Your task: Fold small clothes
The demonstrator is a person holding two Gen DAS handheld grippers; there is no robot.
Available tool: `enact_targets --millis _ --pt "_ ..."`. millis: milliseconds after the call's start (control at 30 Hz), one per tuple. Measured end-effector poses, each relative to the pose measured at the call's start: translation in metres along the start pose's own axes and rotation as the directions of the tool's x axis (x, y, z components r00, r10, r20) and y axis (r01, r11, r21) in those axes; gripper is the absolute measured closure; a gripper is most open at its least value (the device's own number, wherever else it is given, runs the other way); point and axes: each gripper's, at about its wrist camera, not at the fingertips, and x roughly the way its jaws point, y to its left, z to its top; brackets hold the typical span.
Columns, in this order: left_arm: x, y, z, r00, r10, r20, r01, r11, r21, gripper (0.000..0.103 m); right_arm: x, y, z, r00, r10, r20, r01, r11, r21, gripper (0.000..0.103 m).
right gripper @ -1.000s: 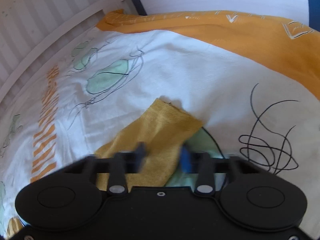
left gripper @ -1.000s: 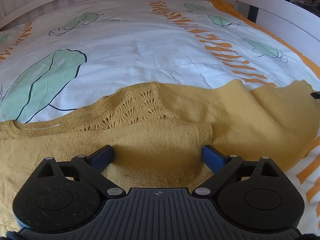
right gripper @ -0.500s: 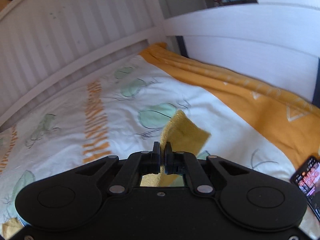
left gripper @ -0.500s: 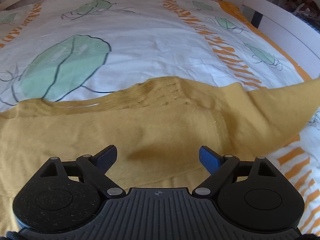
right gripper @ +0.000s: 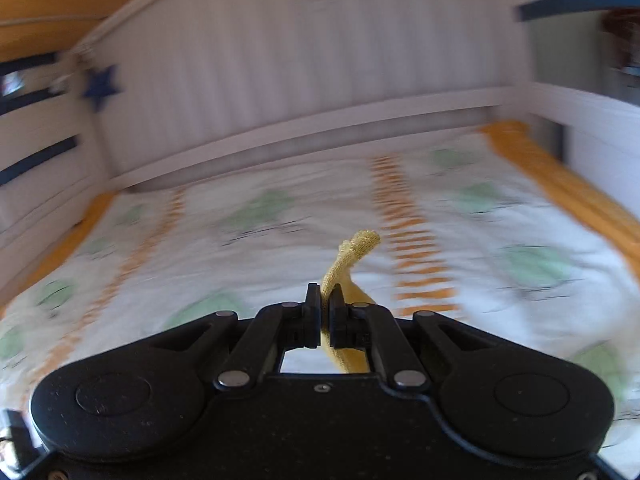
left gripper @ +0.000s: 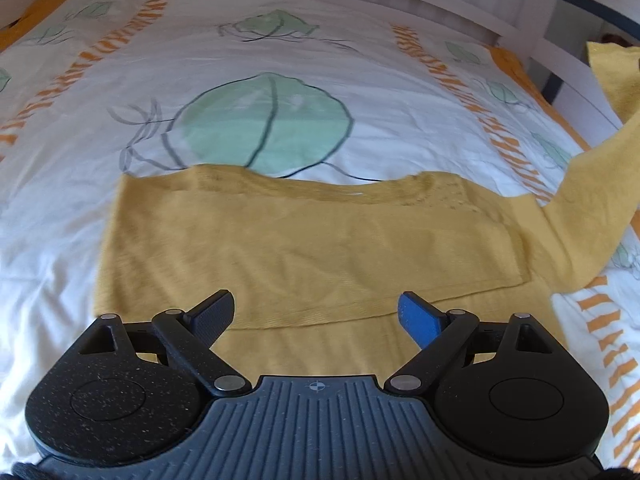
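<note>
Left wrist view: my left gripper [left gripper: 316, 314] hangs over the near edge of the jumper [left gripper: 304, 248], pointing down at it. Its jaws are spread wide, having just narrowed a little, and grasp nothing; the knit lies below the gap, and I cannot tell whether the pads touch it. The jumper lies flat on the bed [left gripper: 256, 60], its left side folded in to a straight edge, its neckline away from me against a green leaf print [left gripper: 264, 124]. At the right the sleeve [left gripper: 592, 196] rises off the cover and runs up out of the frame's right edge. Only this view shows the body of the jumper and the lifted sleeve as one piece.

Right wrist view: my right gripper [right gripper: 325, 314] is clenched on the sleeve [right gripper: 352, 248] near its end. The cuff stands up past the jaws and curls to the right; more yellow knit hangs below them. Only this view shows the grip itself. It is blurred, and shows the far end of the bed, the white headboard [right gripper: 304, 72] and a blue star [right gripper: 100, 86] at the left rail. The jumper's body is out of this frame.
</note>
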Motion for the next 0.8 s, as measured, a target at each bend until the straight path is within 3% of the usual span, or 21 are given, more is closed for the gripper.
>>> enact_targets --millis 133,233,500,567,633,700,733,767,800 --pt "-0.011 0.034 -0.008 1.000 0.026 0.007 -0.026 0.999 -0.048 0.014 0.042 0.061 -0.030 0.992 0.106 -0.072 -0.110 0.993 -0.040 0.093" --pt "-0.018 0.057 -0.015 0.999 0.047 0.008 -0.046 0.995 -0.086 0.014 0.078 0.098 -0.066 0.973 0.168 -0.159 -0.176 0.984 -0.035 0.093" --pt "-0.029 0.102 -0.030 0.998 0.070 0.000 -0.068 0.980 -0.188 0.014 0.122 0.168 -0.172 0.920 0.180 -0.349 -0.225 0.970 -0.092 0.092" --pt "-0.030 0.106 -0.029 0.998 0.069 0.003 -0.067 0.978 -0.196 0.014 0.123 0.174 -0.188 0.905 0.198 -0.376 -0.248 0.965 -0.089 0.084" --pt "-0.030 0.106 -0.028 0.998 0.068 0.007 -0.065 0.979 -0.196 0.014 0.121 0.175 -0.198 0.890 0.228 -0.396 -0.277 0.958 -0.070 0.084" --pt "-0.030 0.104 -0.028 0.998 0.061 0.017 -0.057 0.980 -0.191 0.014 0.115 0.174 -0.202 0.887 0.238 -0.395 -0.293 0.953 -0.083 0.073" --pt "-0.031 0.101 -0.026 0.998 0.055 0.021 -0.050 0.981 -0.187 0.014 0.111 0.173 -0.203 0.892 0.235 -0.387 -0.295 0.950 -0.103 0.055" --pt "-0.030 0.099 -0.025 0.998 0.049 0.025 -0.044 0.982 -0.182 0.014 0.106 0.171 -0.204 0.899 0.231 -0.373 -0.295 0.947 -0.124 0.045" --pt "-0.030 0.095 -0.023 0.999 0.042 0.030 -0.037 0.984 -0.176 0.014 0.100 0.167 -0.202 0.906 0.227 -0.357 -0.293 0.946 -0.142 0.043"
